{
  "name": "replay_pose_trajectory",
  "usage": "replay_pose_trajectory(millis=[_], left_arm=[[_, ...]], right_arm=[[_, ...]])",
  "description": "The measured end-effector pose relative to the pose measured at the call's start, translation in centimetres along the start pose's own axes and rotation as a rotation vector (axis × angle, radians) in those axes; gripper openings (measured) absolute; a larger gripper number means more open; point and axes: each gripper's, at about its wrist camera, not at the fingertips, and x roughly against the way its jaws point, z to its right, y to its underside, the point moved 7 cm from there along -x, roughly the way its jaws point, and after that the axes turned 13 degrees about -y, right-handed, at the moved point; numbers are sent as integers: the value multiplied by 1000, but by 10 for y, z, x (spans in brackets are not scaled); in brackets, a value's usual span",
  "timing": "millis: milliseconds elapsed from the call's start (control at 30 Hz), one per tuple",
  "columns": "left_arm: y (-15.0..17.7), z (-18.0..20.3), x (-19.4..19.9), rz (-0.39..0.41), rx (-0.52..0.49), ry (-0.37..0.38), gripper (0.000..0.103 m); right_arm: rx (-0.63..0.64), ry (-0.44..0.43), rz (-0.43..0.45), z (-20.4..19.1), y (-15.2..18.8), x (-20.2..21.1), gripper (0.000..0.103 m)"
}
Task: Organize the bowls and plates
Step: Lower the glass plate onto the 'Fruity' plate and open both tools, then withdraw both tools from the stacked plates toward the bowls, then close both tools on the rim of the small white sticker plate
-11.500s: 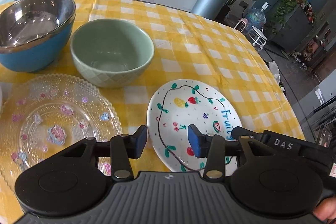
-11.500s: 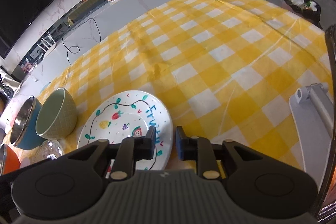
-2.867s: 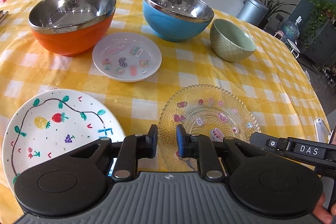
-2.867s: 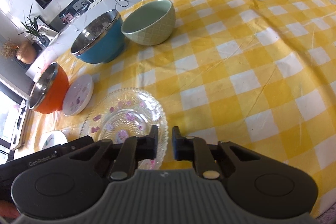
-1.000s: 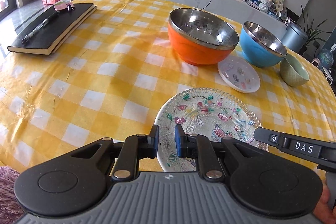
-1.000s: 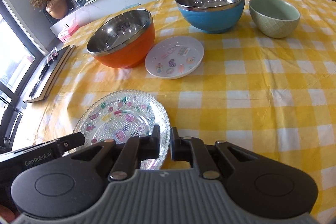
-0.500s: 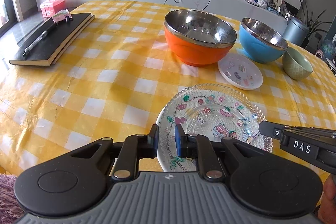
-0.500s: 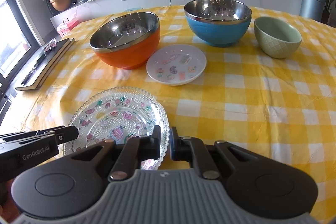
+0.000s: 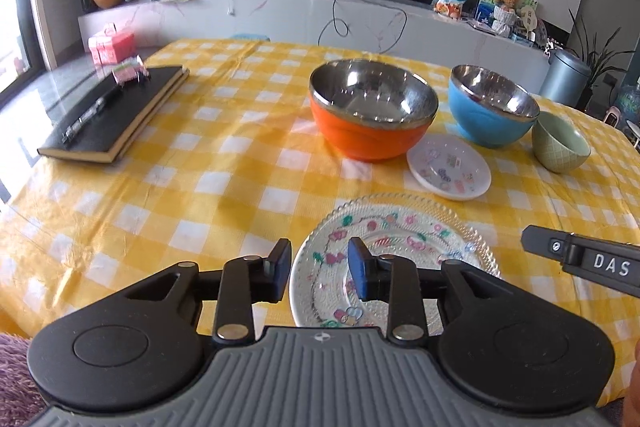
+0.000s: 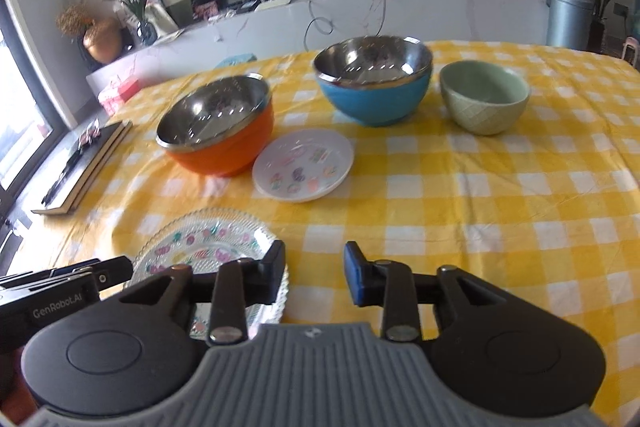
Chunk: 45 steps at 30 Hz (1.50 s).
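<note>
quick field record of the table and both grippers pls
table: yellow check cloth
bowls: orange, blue, green, in a row
small plate: in front of the orange bowl
glass plate: near edge, flat on the cloth
book: black, far left
left gripper: opening, fingers off the glass plate's rim
right gripper: opening, nothing between fingers
</note>
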Motion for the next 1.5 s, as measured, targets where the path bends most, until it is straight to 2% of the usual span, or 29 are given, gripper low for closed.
replay_pose_trajectory(millis=[100,167,433,700,867,1167,1367,1500], left_arm=[[-7,9,10,58,-22,-32,41],[-13,15,15,85,-25,-43,44],[-25,42,15,127,-41,-15,46],[-29,64,1,128,-23,21,45],[-33,73,-15,129,-17,3,45],[-41,86,-52,45,-5,65,45],[-43,94,-70,14,25,115,39],[-42,95,-81,-14,29,118,28]], right_arm=[[-3,26,53,8,-5,13,51],[-14,40,86,15,-9,20,65],[-69,96,138,41,-16,25,71],[-115,82,164,53,-18,12,71],[-129,79,172,58,-23,-1,69],[-169,24,133,59,-35,-42,41],[-180,-15,104,55,-41,-70,26],[-200,-37,97,55,-43,-82,25]])
